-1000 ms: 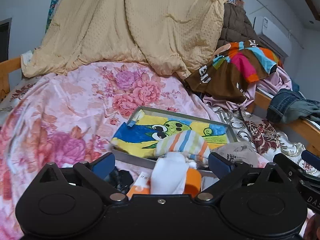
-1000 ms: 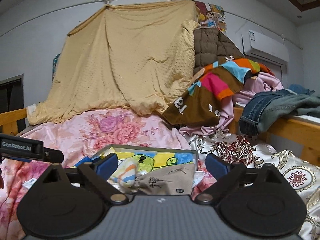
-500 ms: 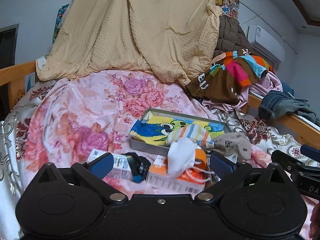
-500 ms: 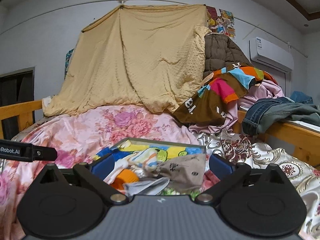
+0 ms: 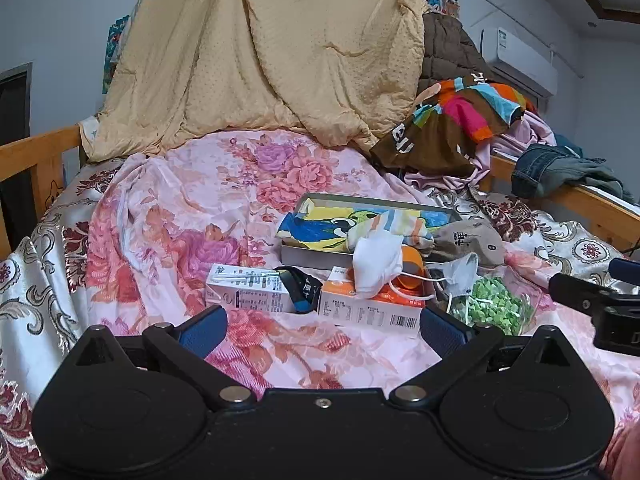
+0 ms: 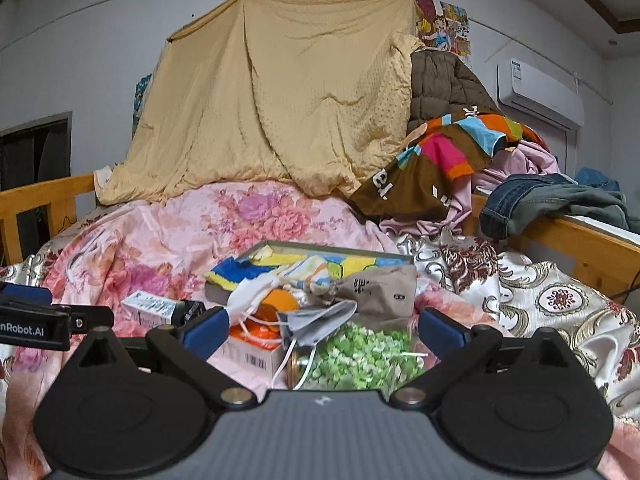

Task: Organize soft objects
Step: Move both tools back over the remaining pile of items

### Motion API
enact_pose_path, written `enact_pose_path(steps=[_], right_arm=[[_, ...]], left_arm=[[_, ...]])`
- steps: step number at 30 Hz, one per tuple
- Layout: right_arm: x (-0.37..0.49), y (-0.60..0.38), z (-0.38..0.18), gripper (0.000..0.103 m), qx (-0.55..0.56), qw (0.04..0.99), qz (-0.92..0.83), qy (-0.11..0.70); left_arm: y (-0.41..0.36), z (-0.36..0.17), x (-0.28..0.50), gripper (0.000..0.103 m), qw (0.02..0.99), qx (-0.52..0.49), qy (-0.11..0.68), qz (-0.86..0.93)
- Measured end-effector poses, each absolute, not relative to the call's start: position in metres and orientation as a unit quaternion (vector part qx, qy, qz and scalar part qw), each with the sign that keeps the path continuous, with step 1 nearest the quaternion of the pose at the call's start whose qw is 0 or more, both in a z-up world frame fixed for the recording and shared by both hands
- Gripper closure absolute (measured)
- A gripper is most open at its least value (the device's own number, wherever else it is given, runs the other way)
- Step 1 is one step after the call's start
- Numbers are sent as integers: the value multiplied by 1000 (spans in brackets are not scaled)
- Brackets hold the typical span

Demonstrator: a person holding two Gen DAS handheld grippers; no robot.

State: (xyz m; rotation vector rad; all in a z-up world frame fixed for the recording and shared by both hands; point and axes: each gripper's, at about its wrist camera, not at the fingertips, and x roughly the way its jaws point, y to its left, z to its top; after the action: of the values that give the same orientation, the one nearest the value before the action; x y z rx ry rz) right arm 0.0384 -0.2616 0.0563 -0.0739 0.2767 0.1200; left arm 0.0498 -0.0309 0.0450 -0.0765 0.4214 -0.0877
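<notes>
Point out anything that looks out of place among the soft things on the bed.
Two drink cartons and a clear bag of green pieces lie among the masks and socks before the tray; they are not soft items.

A lived-in bedroom at home. Ahead of the left claw [image 5: 322, 330] lies a bed with a wooden frame [image 5: 38, 152], spread with a pink floral sheet [image 5: 192, 208]. A tan quilt [image 5: 272, 56] hangs against the wall beyond it, clothes [image 5: 460, 120] heap up to the right, and an air conditioner [image 5: 520, 64] sits high on the wall.
</notes>
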Motion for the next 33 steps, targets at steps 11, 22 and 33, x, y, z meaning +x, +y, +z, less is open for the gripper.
enact_pose_path(steps=[11, 22, 33], right_arm=[[31, -246, 45, 0, -38, 982, 59, 175], [24, -238, 46, 0, -34, 981, 71, 175], [27, -244, 49, 0, -4, 982, 64, 175]], left_arm=[[-11, 42, 38, 1, 974, -61, 218, -32], [-4, 39, 27, 1, 974, -61, 219, -13], [0, 45, 20, 1, 977, -70, 204, -8]])
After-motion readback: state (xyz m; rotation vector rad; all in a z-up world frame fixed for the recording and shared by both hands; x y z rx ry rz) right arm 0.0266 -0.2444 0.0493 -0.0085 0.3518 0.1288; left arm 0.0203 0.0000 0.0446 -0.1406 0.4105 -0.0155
